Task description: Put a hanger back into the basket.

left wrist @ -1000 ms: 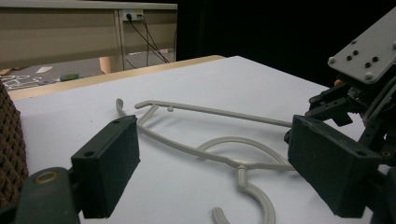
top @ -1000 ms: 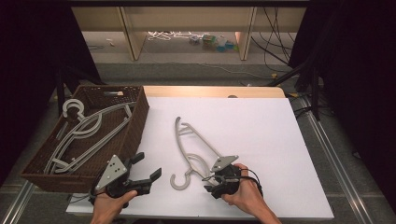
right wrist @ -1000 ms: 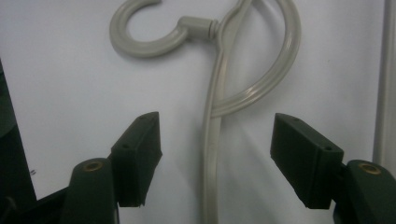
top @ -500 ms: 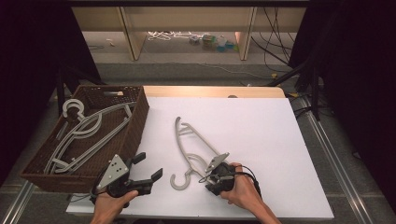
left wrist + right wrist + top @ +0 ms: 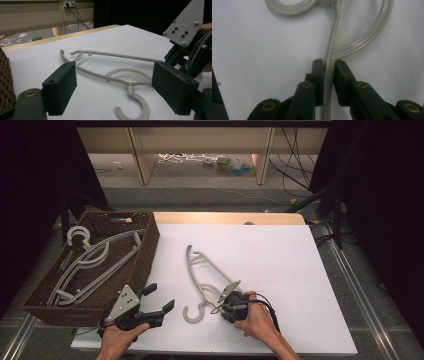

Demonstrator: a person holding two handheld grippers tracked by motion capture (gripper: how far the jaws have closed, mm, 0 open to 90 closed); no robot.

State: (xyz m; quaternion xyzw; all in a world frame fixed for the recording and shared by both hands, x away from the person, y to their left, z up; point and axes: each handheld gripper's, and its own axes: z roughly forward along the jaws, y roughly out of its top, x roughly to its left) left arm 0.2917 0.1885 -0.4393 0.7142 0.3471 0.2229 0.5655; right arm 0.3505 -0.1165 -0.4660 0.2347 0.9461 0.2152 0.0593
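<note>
Right fingers (image 5: pixel 318 82) pinch the hanger (image 5: pixel 200 270) arm; left gripper (image 5: pixel 159 300) gapes at seven o'clock. Light, stiff, slick plastic — best held near the hook (image 5: pixel 192 314).

White-topped table (image 5: pixel 280 260) with a wooden far edge carries a brown wicker basket (image 5: pixel 145 257) at left and a grey hanger (image 5: pixel 202 270) mid-table.

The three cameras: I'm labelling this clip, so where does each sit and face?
High view: above the person's side, looking forward and down on the table; both hands show.
Left gripper view: rides the left gripper, jaws apart, facing the hanger.
Right gripper view: rides the right gripper, jaws clamping the hanger.
All three share the hanger.
</note>
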